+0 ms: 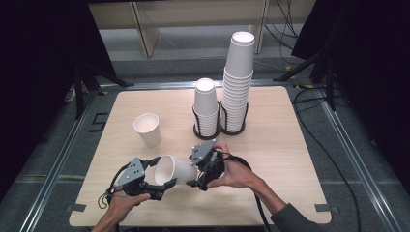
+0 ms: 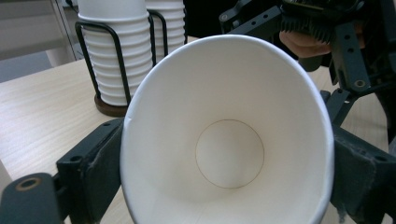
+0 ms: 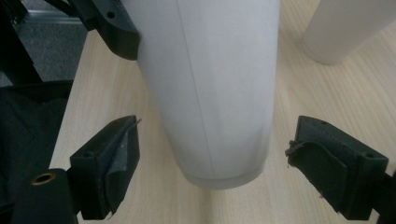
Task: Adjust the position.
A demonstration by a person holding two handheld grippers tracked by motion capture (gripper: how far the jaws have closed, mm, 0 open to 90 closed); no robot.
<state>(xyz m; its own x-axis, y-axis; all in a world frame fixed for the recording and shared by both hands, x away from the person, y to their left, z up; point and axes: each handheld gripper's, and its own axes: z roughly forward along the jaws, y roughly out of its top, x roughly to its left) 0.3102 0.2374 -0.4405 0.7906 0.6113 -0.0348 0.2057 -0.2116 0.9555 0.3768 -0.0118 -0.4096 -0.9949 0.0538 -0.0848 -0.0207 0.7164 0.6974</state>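
1. Filling the foreground of the left gripper view, the held paper cup (image 2: 229, 135) is lying on its side with its open mouth facing the camera, its round bottom showing deep inside.

2. Both pads of the left gripper (image 1: 155, 189) are pressing on the cup's rim, one at each side (the rim is being squeezed slightly out of round), so this claw is closed partway and gripping the cup near its mouth.

3. Just past the cup's bottom end, the right gripper (image 1: 197, 183) is facing the left one, with the cup lying between the two claws above the table (image 1: 290, 159).

4. Seen from the right gripper view, the cup's base is sitting between that claw's jaws, which are standing wide apart with clear gaps on both sides (neither pad is touching the cup wall), so the right claw is open and holding nothing.

5. Beyond the left claw, farther up the table, a single cup (image 1: 148, 128) is standing upright on its own.

6. Beyond the right claw, a black wire rack (image 1: 220, 126) is holding two stacks of upturned cups: a short stack (image 1: 206, 106) and, just beside it, a tall stack (image 1: 238, 82).

7. Each hand is wrapping its own gripper from the near edge, with a dark cable (image 1: 256, 193) trailing from the right one.
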